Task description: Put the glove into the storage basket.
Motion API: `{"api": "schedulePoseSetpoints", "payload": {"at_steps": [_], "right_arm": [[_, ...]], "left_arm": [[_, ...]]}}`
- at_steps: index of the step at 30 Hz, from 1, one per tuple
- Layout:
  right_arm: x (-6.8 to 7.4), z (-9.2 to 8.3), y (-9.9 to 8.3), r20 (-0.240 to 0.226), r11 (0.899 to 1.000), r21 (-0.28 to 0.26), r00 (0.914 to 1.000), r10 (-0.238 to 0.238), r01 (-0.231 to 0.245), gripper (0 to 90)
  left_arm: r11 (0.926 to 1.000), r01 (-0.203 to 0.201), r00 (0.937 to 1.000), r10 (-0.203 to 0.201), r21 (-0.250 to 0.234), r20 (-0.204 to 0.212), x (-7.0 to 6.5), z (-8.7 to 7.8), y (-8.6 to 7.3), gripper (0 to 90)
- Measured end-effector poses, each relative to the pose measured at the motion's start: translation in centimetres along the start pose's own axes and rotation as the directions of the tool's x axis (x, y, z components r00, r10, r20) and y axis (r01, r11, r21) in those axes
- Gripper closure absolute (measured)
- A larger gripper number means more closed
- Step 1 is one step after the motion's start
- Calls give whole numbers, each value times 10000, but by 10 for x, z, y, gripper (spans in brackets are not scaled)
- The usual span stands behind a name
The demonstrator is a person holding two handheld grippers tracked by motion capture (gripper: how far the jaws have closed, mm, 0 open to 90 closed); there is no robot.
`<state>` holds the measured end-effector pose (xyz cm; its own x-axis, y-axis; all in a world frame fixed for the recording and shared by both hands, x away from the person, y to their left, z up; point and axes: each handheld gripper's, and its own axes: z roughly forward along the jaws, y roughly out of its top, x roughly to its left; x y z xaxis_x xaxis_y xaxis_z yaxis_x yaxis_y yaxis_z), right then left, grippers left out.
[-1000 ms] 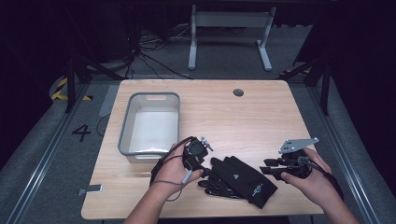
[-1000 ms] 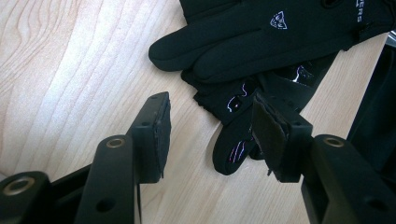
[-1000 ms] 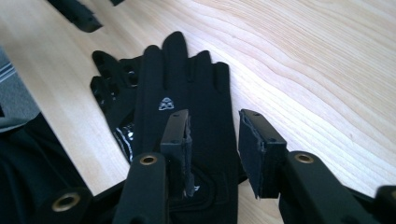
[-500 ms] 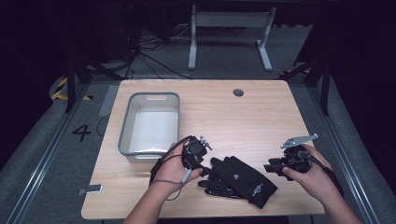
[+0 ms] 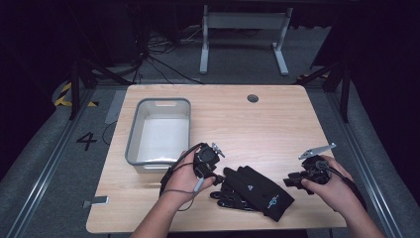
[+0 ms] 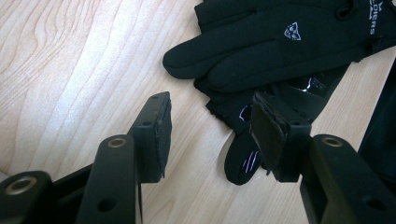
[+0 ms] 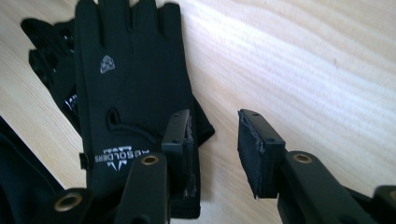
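Note:
Two black gloves lie stacked near the table's front edge, fingers pointing left. The top glove carries a small white logo, and the lower glove's fingertips stick out beneath it. My left gripper is open at the finger end, its jaws low over the wood with a lower fingertip by the right pad. My right gripper is open at the cuff end. Its jaws have just been closing slightly. The left one is over the cuff of the top glove, and bare wood shows between them.
A grey plastic bin stands at the table's left, just beyond my left hand. A round cable hole sits near the far edge. A small metal clip lies at the front left corner. A white stand frame is on the floor behind.
My right gripper has come down a little and nearer the gloves' cuff end. The left gripper and the gloves have stayed where they were.

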<state>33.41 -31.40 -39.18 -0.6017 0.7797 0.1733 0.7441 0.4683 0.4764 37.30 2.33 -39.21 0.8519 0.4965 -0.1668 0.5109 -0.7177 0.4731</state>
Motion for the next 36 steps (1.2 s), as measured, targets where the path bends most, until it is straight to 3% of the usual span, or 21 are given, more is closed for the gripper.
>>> {"api": "schedulePoseSetpoints", "payload": {"at_steps": [8, 14, 22, 23, 29, 30, 36], "right_arm": [[1, 10, -12, -185, 9928, 1189, 9996, 197, -174, 635], [4, 11, -17, -299, 9867, 1619, 9994, 176, -126, 610], [7, 27, -22, -416, 9738, 2273, 9991, -22, 116, 631], [9, 33, -21, -486, 9688, 2459, 9986, -193, 307, 650], [13, 35, -19, -393, 9624, 2640, 9977, -555, 640, 728], [14, 36, -18, -365, 9602, 2675, 9967, -730, 802, 783], [13, 37, -17, -403, 9617, 2604, 9962, -773, 852, 853]], "left_arm": [[9998, -113, 9999, 111, 156, 91, 0, 5, 8, 498], [9993, -243, 9996, 238, 270, 163, -1, 9, 13, 496], [9987, -330, 9993, 322, 400, 190, -1, 11, 16, 495], [9988, -338, 9992, 330, 368, 211, -1, 11, 15, 495], [9989, -274, 9995, 268, 370, 154, 0, 11, 14, 495], [9990, -277, 9995, 272, 339, 146, 0, 11, 14, 495], [9997, -126, 9999, 128, 196, -82, 1, 13, 14, 496]]}}
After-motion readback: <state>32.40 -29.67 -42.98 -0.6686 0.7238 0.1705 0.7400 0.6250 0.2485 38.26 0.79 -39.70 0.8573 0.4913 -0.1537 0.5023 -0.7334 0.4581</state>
